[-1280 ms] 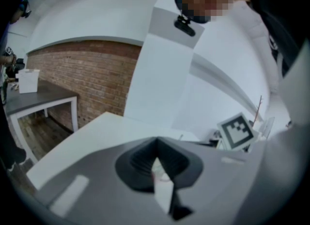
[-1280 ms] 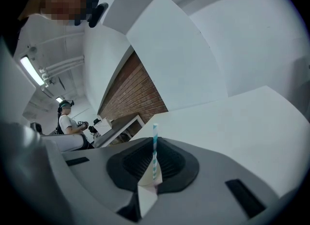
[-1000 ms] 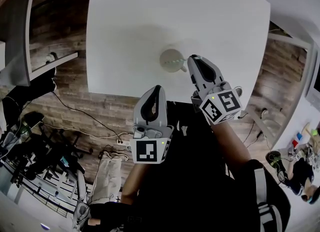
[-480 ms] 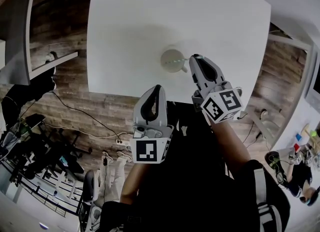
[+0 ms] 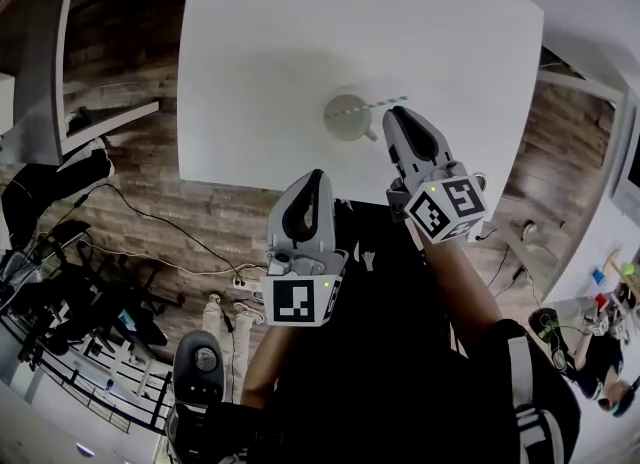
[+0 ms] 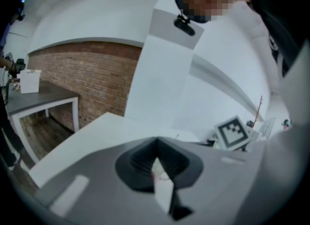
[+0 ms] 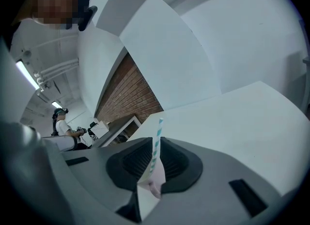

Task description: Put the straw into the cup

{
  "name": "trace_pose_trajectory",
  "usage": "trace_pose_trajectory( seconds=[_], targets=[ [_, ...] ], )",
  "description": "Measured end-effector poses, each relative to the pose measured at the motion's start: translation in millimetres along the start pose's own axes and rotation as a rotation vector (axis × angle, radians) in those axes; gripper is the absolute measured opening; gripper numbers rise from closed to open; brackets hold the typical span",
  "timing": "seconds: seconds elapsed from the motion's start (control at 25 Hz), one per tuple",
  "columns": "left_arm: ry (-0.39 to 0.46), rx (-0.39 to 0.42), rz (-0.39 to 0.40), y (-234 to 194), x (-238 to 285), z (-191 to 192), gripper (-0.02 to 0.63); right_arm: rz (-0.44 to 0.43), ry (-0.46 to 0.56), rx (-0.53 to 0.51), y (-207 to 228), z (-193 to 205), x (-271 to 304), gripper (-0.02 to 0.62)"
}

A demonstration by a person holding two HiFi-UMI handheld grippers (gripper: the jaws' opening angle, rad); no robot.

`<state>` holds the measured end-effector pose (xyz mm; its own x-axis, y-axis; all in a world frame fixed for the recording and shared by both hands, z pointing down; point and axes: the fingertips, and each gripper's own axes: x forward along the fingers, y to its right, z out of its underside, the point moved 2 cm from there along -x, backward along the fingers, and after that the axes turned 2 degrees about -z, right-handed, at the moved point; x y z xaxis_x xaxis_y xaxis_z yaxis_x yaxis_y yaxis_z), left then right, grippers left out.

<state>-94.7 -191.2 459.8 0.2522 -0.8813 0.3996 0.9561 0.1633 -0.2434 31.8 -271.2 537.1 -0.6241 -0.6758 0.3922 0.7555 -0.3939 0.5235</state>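
A white cup (image 5: 349, 118) stands on the white table (image 5: 300, 32), near its front edge. A straw (image 5: 372, 104) with green and white stripes lies nearly level, its left end over the cup's far rim. My right gripper (image 5: 393, 113) is just right of the cup and shut on the straw (image 7: 156, 144), which sticks up between its jaws. My left gripper (image 5: 309, 180) hangs in front of the table edge, over the floor, shut and holding nothing (image 6: 156, 144).
The table's front edge (image 5: 260, 190) runs just beyond the left gripper. Below lie a wooden floor with cables (image 5: 170, 232), a white desk (image 5: 95, 52) at the left and a chair (image 5: 203, 362). A person (image 7: 60, 122) stands far off.
The straw has come up from low in the cup's mouth to lie nearly level across the far rim. The right gripper edged slightly away from me. The left gripper has not moved.
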Motion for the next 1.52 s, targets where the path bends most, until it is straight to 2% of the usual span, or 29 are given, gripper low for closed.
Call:
trace_pose_trajectory(
  seconds=[0.44,0.8,1.32,1.52],
  targets=[
    [0.054,0.040,0.022,10.7,-19.4,-10.4,0.005,0.005,0.024,-0.008,-11.5,-6.6,-22.1,0.025],
    [0.133,0.062,0.030,17.2,-61.0,-26.0,0.005,-0.011,0.055,-0.057,-55.4,-13.5,-54.8,0.015],
    [0.312,0.139,0.067,52.0,-152.6,-48.9,0.005,-0.052,0.178,-0.181,-133.2,-22.1,-152.8,0.006],
    [0.303,0.175,0.075,63.2,-202.1,-37.6,0.005,-0.035,0.209,-0.215,-167.2,-7.4,-210.8,0.006]
  ],
)
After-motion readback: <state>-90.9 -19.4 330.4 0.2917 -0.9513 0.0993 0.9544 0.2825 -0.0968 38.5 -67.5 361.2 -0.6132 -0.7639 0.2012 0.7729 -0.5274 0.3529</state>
